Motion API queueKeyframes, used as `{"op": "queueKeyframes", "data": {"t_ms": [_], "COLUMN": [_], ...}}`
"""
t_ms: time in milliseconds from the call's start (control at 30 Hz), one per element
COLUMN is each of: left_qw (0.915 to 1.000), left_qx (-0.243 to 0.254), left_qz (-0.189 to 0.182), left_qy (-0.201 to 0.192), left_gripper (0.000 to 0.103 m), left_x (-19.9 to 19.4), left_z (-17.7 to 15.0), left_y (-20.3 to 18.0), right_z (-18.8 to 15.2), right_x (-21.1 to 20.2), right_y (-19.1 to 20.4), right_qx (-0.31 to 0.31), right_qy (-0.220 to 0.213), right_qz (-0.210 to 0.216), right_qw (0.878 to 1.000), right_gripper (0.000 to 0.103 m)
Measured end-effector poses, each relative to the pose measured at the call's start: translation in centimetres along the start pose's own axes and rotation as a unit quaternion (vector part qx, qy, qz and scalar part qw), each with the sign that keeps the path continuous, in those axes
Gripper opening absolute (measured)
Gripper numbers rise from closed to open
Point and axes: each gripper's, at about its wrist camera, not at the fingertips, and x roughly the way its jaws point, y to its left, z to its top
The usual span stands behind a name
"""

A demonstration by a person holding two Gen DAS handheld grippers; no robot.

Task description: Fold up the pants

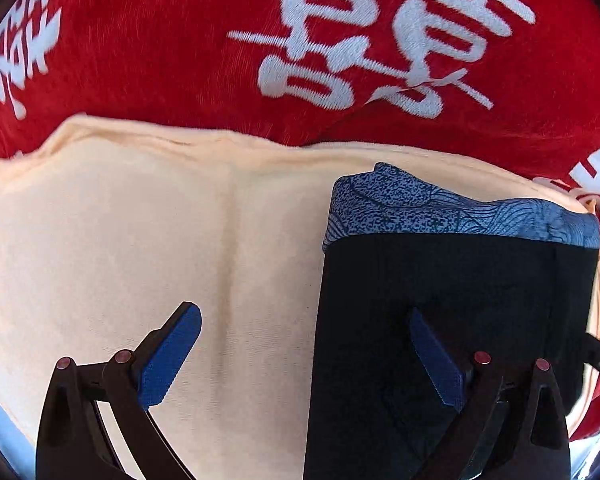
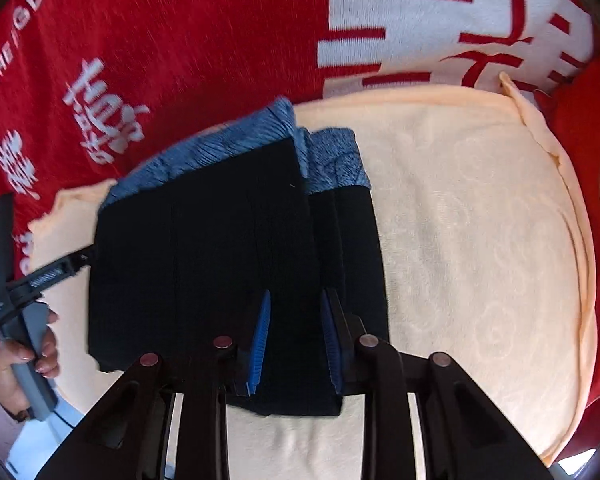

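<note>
The black pants with a blue patterned waistband lie folded on a cream towel. My left gripper is open, its left finger over the towel, its right finger over the pants' left part. In the right wrist view the pants lie folded in layers, waistband at the far end. My right gripper hovers over the pants' near right edge, jaws a narrow gap apart, nothing clearly between them. The left gripper shows at the pants' left edge, held by a hand.
A red blanket with white characters lies under and beyond the towel. The cream towel stretches to the right of the pants in the right wrist view. A red cushion lies at the far right.
</note>
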Motion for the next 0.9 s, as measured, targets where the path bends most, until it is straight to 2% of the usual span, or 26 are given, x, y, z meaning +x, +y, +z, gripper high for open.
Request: {"op": "queueKeyframes", "data": {"t_ms": [133,267,400,567,900], "left_qw": [1.0000,0.9996,0.9993,0.9971,0.9905], "left_qx": [0.003,-0.008,-0.015,-0.012,-0.006], "left_qz": [-0.004,-0.018,-0.024,-0.070,-0.121], "left_qy": [0.002,0.020,0.023,0.029,0.065], "left_gripper": [0.102,0.102,0.102,0.102,0.102], "left_x": [0.1,0.6,0.3,-1.1,-0.2], "left_z": [-0.1,0.0,-0.3,-0.5,-0.9], "left_y": [0.2,1.0,1.6,1.5,0.7], "right_z": [0.1,-0.5,-1.0,-1.5,-1.5], "right_x": [0.4,0.1,-0.2,0.0,0.6], "right_y": [-1.3,-2.0,-3.1,-5.1,-6.2], "right_qx": [0.020,0.035,0.054,0.098,0.096], "right_qy": [0.000,0.006,0.016,0.033,0.054], "right_qz": [0.031,0.035,0.045,0.082,0.122], "right_qw": [0.999,0.999,0.997,0.991,0.986], "right_gripper": [0.029,0.030,0.032,0.045,0.053]}}
